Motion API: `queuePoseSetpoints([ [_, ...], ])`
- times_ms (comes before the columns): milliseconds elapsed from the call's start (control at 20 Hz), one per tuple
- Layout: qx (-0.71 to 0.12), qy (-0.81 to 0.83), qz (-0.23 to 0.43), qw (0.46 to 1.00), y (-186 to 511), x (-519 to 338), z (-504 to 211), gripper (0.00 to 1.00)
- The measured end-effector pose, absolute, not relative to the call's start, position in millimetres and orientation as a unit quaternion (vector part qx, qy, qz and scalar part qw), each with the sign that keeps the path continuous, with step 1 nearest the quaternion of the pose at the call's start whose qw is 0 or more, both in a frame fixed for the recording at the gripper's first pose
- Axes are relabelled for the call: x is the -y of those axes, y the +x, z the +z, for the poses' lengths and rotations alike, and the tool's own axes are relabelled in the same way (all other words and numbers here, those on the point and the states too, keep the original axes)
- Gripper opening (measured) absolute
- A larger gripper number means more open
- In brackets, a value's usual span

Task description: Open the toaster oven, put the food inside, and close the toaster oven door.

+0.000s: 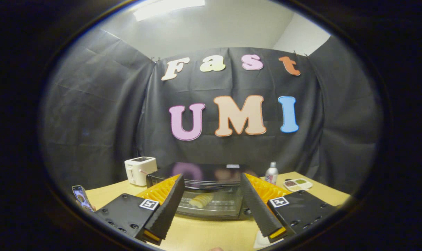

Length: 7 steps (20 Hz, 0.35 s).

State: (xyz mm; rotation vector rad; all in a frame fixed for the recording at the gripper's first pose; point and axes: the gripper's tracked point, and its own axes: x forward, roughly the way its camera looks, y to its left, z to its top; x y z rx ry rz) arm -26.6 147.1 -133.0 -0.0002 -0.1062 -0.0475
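Observation:
A black toaster oven (204, 176) stands on the wooden table (204, 233) just ahead of my fingers, with its glass door shut. Behind the glass a pale, ribbed piece of food (201, 200) lies on the rack. My gripper (211, 209) is open, its two fingers spread wide apart to the left and right of the oven front. Nothing is between them, and neither finger touches the door.
A white pop-up toaster (140, 170) stands left of the oven. A small bottle (271, 173) and a divided white dish (298, 184) of condiments sit to the right. A phone (82, 197) leans at the table's left edge.

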Motion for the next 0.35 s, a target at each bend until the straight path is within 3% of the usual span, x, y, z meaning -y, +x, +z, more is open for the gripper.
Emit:
queuePoseSetpoints([
  [350, 0.061, 0.014, -0.058, 0.996, -84.8, -78.6, -112.6, 0.99],
])
